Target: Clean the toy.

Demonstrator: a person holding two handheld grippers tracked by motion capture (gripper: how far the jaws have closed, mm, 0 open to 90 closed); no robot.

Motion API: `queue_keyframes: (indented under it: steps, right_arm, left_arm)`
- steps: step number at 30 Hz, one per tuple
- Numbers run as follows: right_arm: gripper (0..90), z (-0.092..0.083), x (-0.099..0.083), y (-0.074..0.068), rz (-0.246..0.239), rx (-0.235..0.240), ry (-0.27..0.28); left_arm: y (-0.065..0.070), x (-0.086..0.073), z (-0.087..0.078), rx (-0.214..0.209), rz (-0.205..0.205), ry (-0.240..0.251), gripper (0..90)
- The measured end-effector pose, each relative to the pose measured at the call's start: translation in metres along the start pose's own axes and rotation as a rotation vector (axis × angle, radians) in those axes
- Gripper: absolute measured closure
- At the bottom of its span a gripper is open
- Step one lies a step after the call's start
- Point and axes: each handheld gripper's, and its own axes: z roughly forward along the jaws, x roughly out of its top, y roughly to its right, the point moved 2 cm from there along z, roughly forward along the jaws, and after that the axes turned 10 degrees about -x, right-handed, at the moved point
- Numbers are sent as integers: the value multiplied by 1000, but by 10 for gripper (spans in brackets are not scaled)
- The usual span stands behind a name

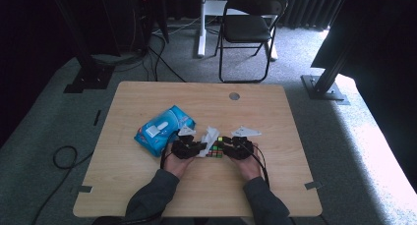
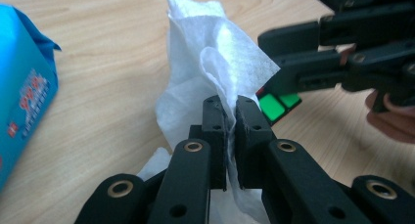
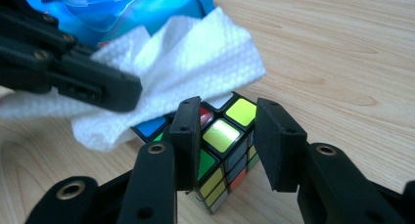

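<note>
Left hand-held gripper (image 2: 231, 117) pinching white wipe (image 2: 215, 62), right hand-held gripper (image 3: 227, 136) clamping puzzle cube (image 3: 222, 141), blue wipe pack (image 1: 164, 129) beside.

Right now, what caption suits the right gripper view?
Right tongs clamp a puzzle cube while a white wipe rests on it.

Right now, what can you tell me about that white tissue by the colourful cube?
The white wipe is a thin, soft sheet with a fine dimpled weave, crumpled and folded. The left claw is shut on one fold and holds it so it stands up from the wooden table. In the right claw view its loose end drapes over the top edge of the puzzle cube, which sits between the jaws of the right claw. A blue wipes pack lies just behind it.
</note>
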Motion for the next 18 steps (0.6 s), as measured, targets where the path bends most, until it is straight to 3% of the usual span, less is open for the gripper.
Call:
queue_keyframes:
  steps: [12,18]
  right_arm:
    - [630,0,0,0,-5,1,0]
    - [630,0,1,0,-7,1,-2]
  left_arm:
    - [-12,-23,23,38,-41,-71,845]
    - [-14,-25,27,53,-30,-91,846]
